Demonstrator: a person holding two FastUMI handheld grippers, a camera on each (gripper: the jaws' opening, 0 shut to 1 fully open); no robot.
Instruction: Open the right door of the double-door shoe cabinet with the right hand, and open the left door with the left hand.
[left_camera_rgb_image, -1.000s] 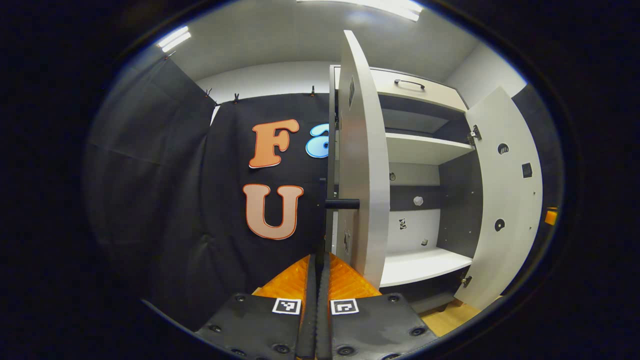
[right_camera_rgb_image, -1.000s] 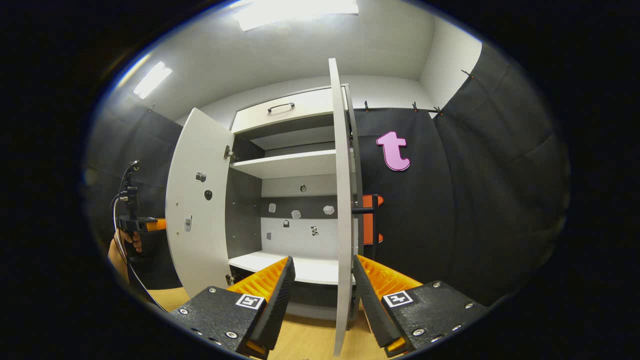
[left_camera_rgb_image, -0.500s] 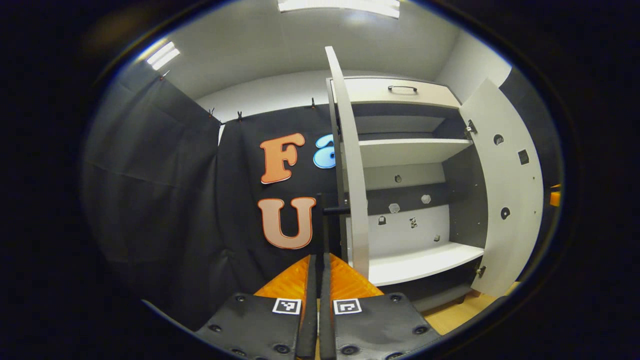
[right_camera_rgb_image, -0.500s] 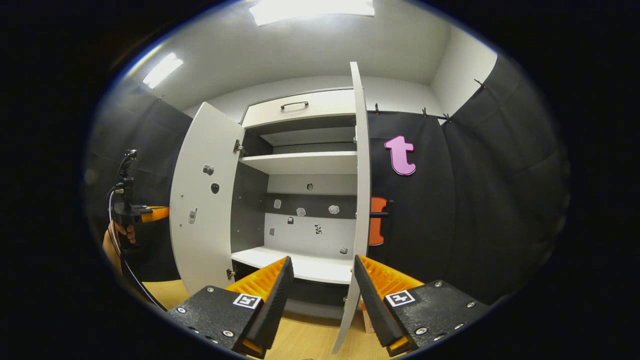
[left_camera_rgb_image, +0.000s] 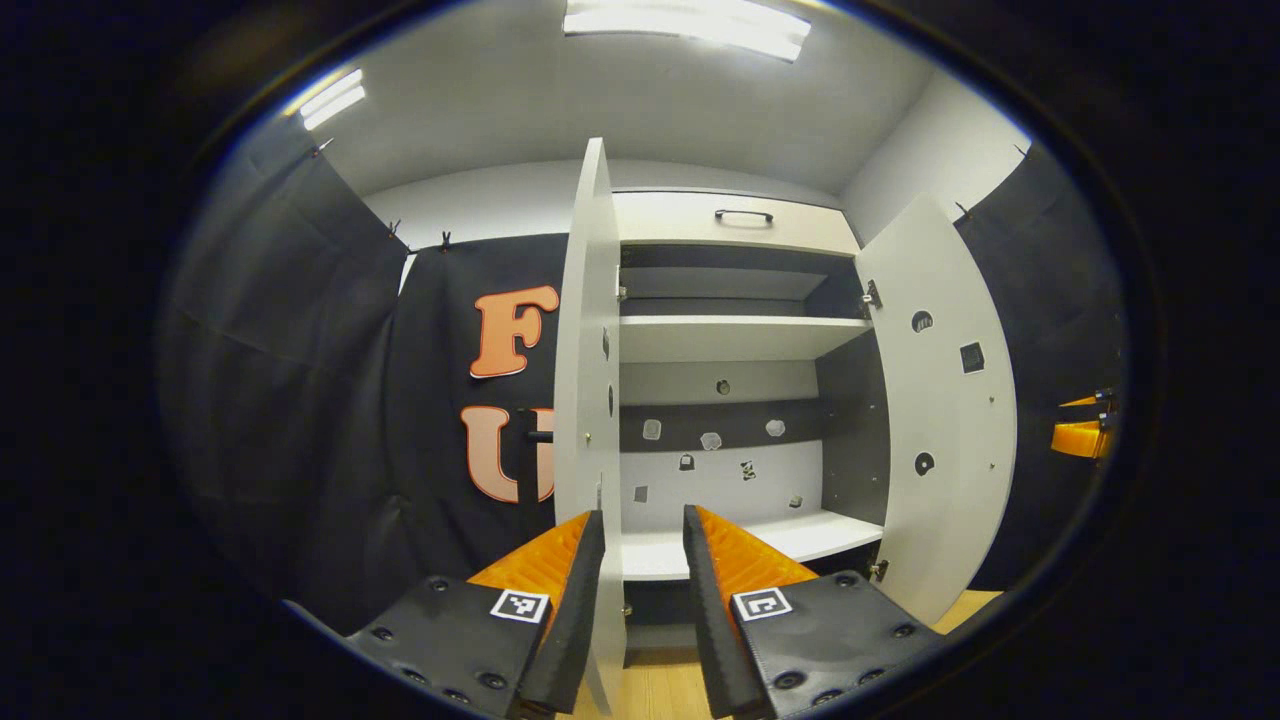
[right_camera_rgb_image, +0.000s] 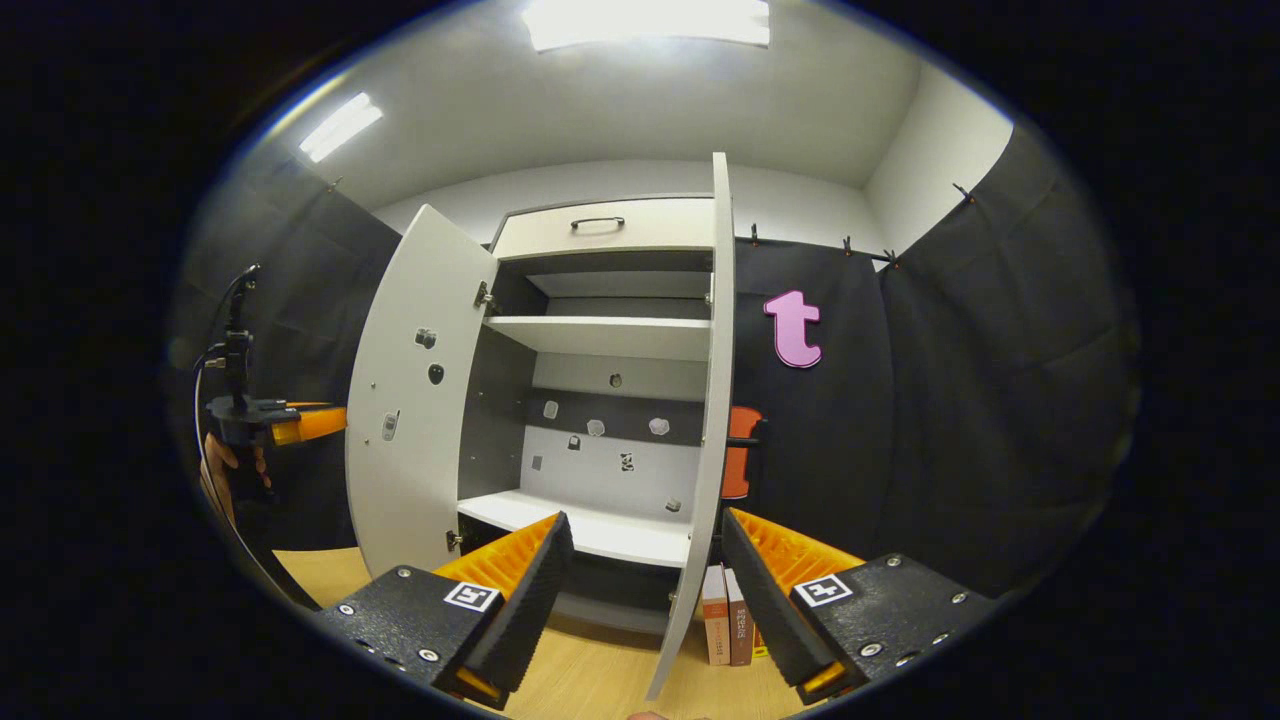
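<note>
The white shoe cabinet (left_camera_rgb_image: 735, 338) stands with both doors swung wide. In the left gripper view the left door (left_camera_rgb_image: 588, 380) is edge-on just ahead of my open left gripper (left_camera_rgb_image: 640, 520), whose fingers hold nothing; the door's dark handle (left_camera_rgb_image: 533, 438) sticks out on its far side. The right door (left_camera_rgb_image: 940, 400) hangs open at the right. In the right gripper view the right door (right_camera_rgb_image: 716, 400) rises edge-on ahead of the gap of my open right gripper (right_camera_rgb_image: 648, 525), untouched, with its handle (right_camera_rgb_image: 750, 440) behind. The left door (right_camera_rgb_image: 410, 400) shows its inner face.
A top drawer (right_camera_rgb_image: 600, 228) with a black handle sits above the shelves. Books (right_camera_rgb_image: 726, 626) stand on the wooden floor (right_camera_rgb_image: 590, 690) by the right door's foot. A hand (right_camera_rgb_image: 222, 470) holds the left gripper (right_camera_rgb_image: 275, 420) far left; the right gripper (left_camera_rgb_image: 1080, 435) shows far right.
My left gripper was shut on the left door's handle; it has let go, opened and drawn back toward the cabinet's front. The right gripper has backed off a little, staying open.
</note>
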